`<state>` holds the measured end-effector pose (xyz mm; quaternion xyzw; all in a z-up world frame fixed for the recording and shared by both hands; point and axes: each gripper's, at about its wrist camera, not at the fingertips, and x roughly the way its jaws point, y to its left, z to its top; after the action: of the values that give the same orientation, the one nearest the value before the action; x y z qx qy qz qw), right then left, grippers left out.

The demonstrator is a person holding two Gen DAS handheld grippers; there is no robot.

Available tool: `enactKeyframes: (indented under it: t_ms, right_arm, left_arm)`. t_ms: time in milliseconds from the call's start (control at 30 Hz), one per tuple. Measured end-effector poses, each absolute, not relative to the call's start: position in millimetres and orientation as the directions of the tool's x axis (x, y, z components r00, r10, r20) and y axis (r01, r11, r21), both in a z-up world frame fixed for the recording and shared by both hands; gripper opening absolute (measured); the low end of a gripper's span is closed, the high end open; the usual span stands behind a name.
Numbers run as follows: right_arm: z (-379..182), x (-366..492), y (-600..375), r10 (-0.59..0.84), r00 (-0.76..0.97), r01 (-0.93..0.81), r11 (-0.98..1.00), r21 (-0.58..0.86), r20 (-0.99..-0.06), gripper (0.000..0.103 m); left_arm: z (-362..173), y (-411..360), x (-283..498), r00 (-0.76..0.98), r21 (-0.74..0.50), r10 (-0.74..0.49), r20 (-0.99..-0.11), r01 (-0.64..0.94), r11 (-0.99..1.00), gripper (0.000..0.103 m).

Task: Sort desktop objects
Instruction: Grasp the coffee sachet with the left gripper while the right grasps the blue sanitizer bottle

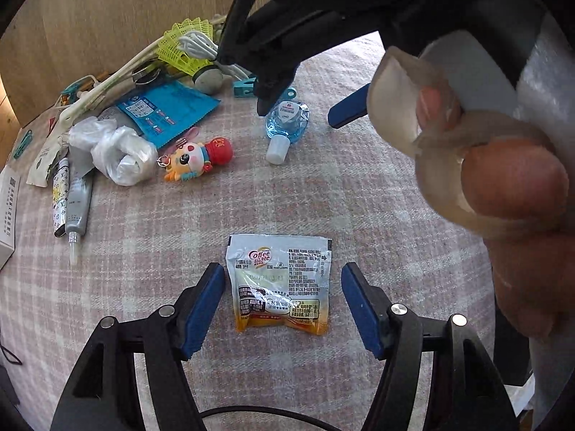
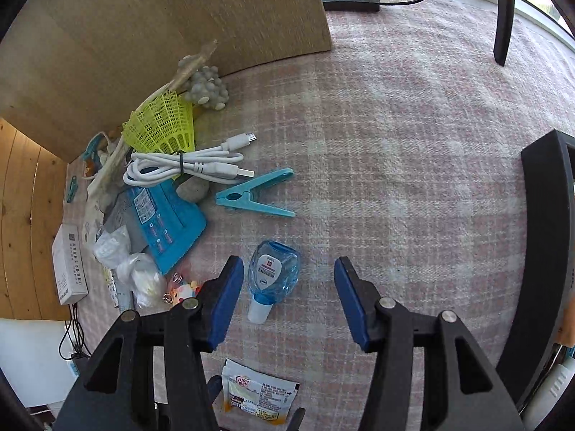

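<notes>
Pink plaid desk, clutter piling at upper left. Left gripper hovering with fingers spread, straddling creamer sachet at lower centre, not touching. Right gripper fingers spread either side of blue sanitizer bottle, not pinching.

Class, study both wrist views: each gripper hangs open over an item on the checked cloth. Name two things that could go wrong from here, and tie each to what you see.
1. The Coffee-mate sachet lies flat on the cloth; the left gripper may pinch fabric or slide over it.
2. The blue sanitizer bottle sits nearer one pad of the right gripper, so closing could push it aside.
</notes>
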<state>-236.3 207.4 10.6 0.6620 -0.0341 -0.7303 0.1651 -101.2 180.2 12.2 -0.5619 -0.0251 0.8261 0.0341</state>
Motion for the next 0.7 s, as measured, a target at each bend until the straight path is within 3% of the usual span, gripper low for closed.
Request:
enactKeyframes:
  t_ms: [100, 167, 233, 300, 467, 500, 700]
  right_arm:
    - [9.2, -236.1, 198.1, -0.248, -0.068, 0.229, -0.947, 0.227, -0.966, 0.051]
    - [9.3, -236.1, 194.3, -0.229, -0.075, 0.242, -0.948, 0.205, -0.971, 0.046]
    - [9.7, -237.0, 195.1, -0.211, -0.082, 0.248, -0.951, 0.185, -0.974, 0.032]
    - [9.8, -238.9, 199.1, -0.22, -0.085, 0.254, -0.948, 0.192, -0.972, 0.031]
    - [12.2, -237.5, 210.9, -0.198, -0.114, 0.236, -0.957, 0.167, -0.973, 0.031]
    - [12.6, -236.8, 213.6, -0.195, -0.121, 0.229, -0.96, 0.163, -0.973, 0.03]
    - [18.3, -231.2, 239.4, -0.214, -0.151, 0.181, -0.966, 0.186, -0.965, 0.027]
  left_arm:
    - [12.0, 179.0, -101.7, -0.378, -0.074, 0.082, -0.922, -0.034, -0.997, 0.062]
    - [11.9, 179.7, -102.3, -0.383, -0.059, 0.07, -0.921, -0.04, -0.997, 0.058]
    - [11.9, 180.1, -102.5, -0.39, -0.047, 0.062, -0.919, -0.048, -0.998, 0.055]
    - [12.3, 179.7, -102.6, -0.391, -0.042, 0.061, -0.918, -0.057, -0.998, 0.053]
    - [15.4, 166.5, -104.1, -0.388, -0.071, 0.083, -0.918, -0.046, -0.996, 0.034]
    - [16.1, 162.2, -104.8, -0.387, -0.07, 0.078, -0.919, -0.033, -0.997, 0.024]
    - [16.5, 136.0, -110.5, -0.35, -0.164, 0.145, -0.925, 0.024, -0.986, 0.003]
